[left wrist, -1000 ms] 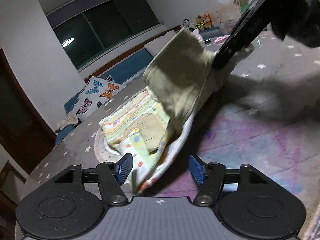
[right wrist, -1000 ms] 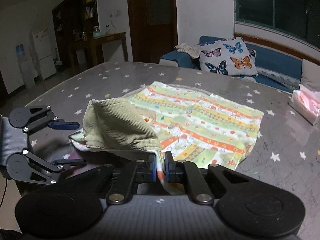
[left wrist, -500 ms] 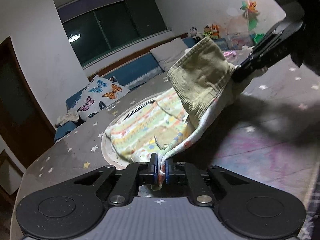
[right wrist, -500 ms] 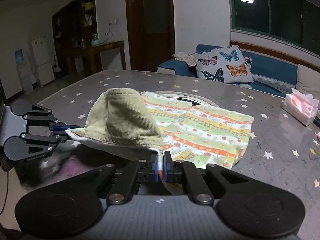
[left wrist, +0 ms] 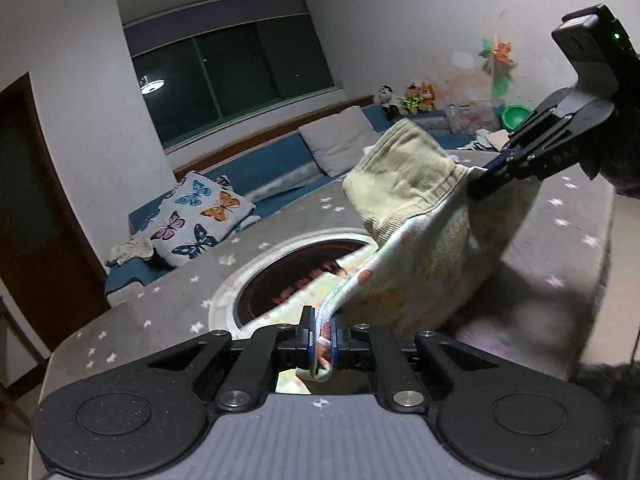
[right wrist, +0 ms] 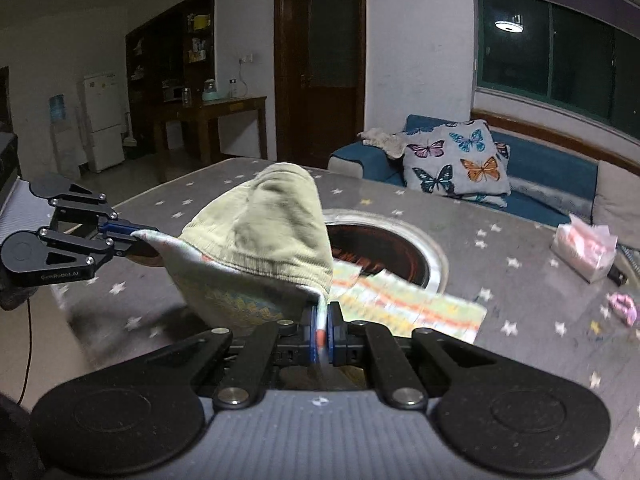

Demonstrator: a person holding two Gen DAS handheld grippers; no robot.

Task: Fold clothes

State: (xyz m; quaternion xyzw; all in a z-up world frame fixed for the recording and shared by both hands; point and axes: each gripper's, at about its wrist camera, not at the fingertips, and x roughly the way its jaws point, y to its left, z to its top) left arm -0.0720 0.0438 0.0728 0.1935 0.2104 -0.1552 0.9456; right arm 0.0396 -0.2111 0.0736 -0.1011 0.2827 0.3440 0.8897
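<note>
Grey star-print surface [right wrist: 500,240] fills the near ground, with a round inset opening [right wrist: 384,248] glowing orange-red inside. Behind it, a blue sofa [right wrist: 536,168] carries a butterfly cushion [right wrist: 456,164]; dark window [right wrist: 560,44] above, wooden door [right wrist: 320,60] at left of the right wrist view. A tissue pack [right wrist: 584,250] sits toward the surface's right edge.

Left hand-held gripper [left wrist: 323,334]: jaws pinched close on the printed edge of the garment [left wrist: 424,216], cloth bunched between the blue pads [left wrist: 306,332]. Seen from the right wrist view, this same gripper [right wrist: 134,236] holds the far corner of the cloth at left.

Right hand-held gripper [right wrist: 320,336]: jaws likewise clamped tight on a hem of the garment [right wrist: 260,240]. In the left wrist view it [left wrist: 486,176] grips the upper right corner.

Garment is lifted between the two grippers, above the surface. Its olive corduroy side bulges upward into a dome; the pale striped, multicoloured print side hangs beneath. The trailing part of the print fabric [right wrist: 408,300] lies on the surface, partly over the rim of the round opening. That part is motion-blurred.
</note>
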